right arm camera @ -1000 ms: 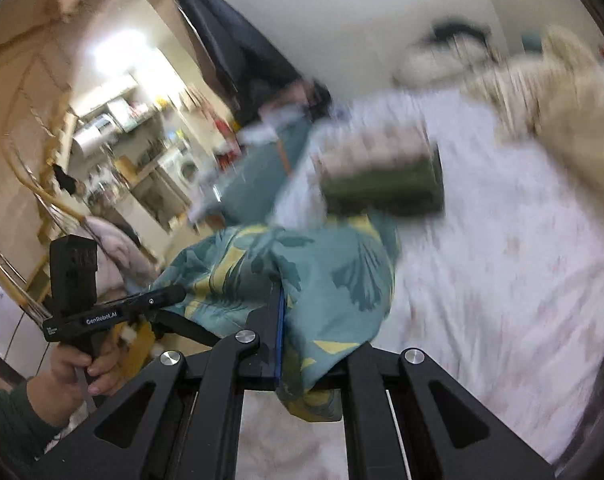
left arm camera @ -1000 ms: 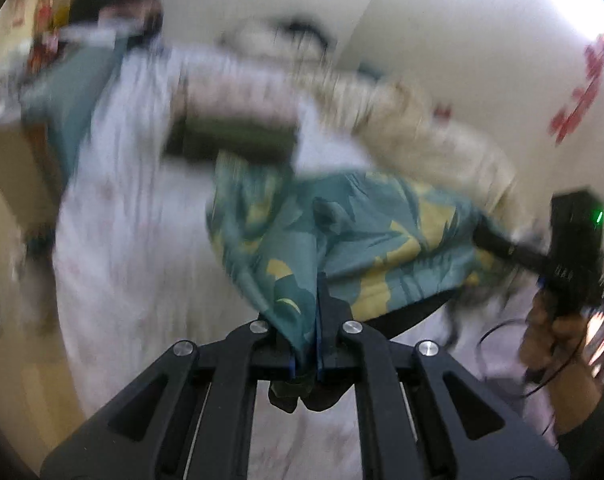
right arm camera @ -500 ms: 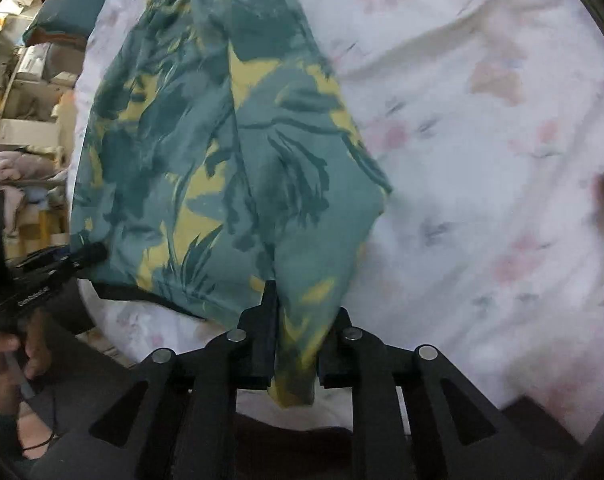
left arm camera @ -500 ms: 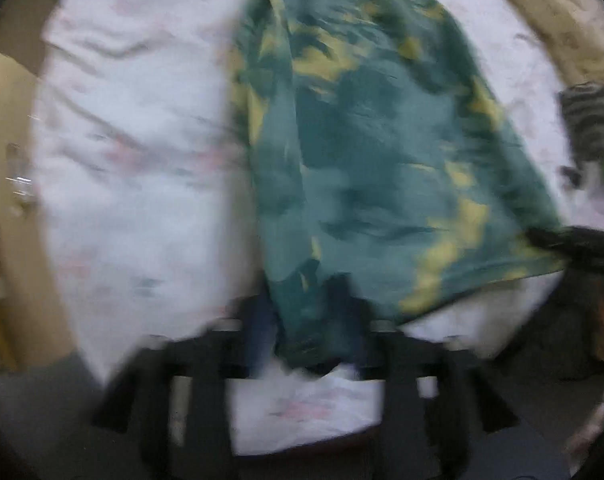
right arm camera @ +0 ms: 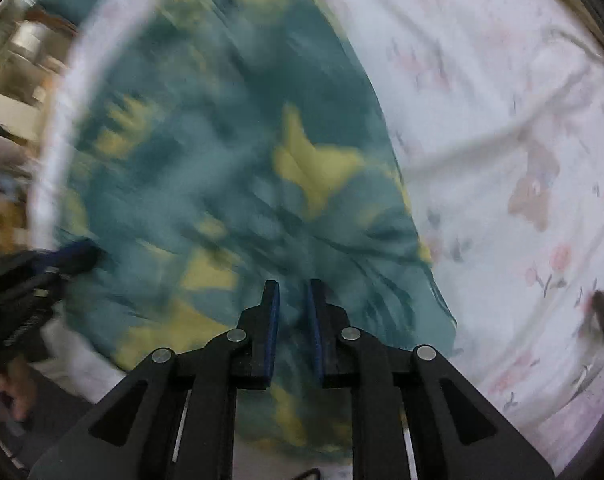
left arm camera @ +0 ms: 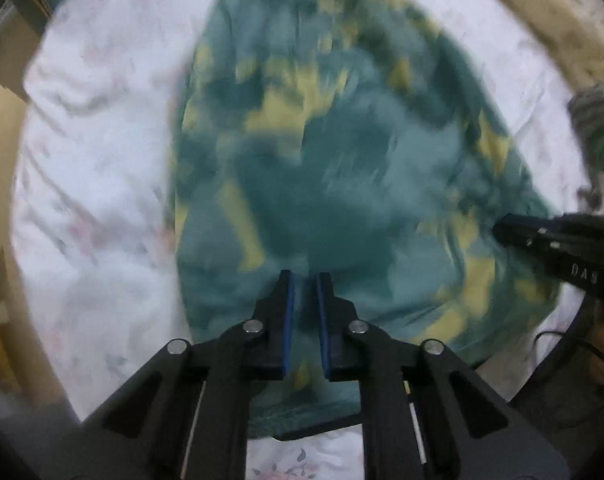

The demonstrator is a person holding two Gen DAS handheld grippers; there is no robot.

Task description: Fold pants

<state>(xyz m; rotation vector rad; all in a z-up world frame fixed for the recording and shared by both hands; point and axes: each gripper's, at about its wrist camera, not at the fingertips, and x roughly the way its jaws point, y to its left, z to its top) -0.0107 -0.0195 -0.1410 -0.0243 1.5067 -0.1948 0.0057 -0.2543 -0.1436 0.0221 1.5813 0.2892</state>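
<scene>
In the left wrist view, the pants [left arm camera: 342, 160], teal with yellow leaf shapes, lie spread on the white flowered sheet [left arm camera: 94, 200]. They reach from the near edge of the sheet far up toward its other end. The picture is blurred, so small folds cannot be read. The left gripper [left arm camera: 303, 280] stands over the near hem of the pants. Its blue pads [left arm camera: 288, 320] have a narrow gap between them, and cloth shows in this gap, but I cannot tell if the pads press it or only hang above it. The right gripper [left arm camera: 510, 230] comes in at the right edge of the pants, near their near corner.

In the right wrist view, the pants [right arm camera: 230, 168] cover the left part of the sheet [right arm camera: 502, 140], and the right part of the sheet is bare. The right gripper [right arm camera: 293, 288] is over the near right corner of the pants. Its jaws are also only a little apart, with cloth seen between them; whether they hold it I cannot say. The left gripper [right arm camera: 82, 256] appears at the left edge of the pants, beside the edge of the sheet.

My judgement: the pants look laid out flat, so the spreading step seems nearly done. No fold is visible yet. All folds, leg over leg and then along the length, are probably still to do.
</scene>
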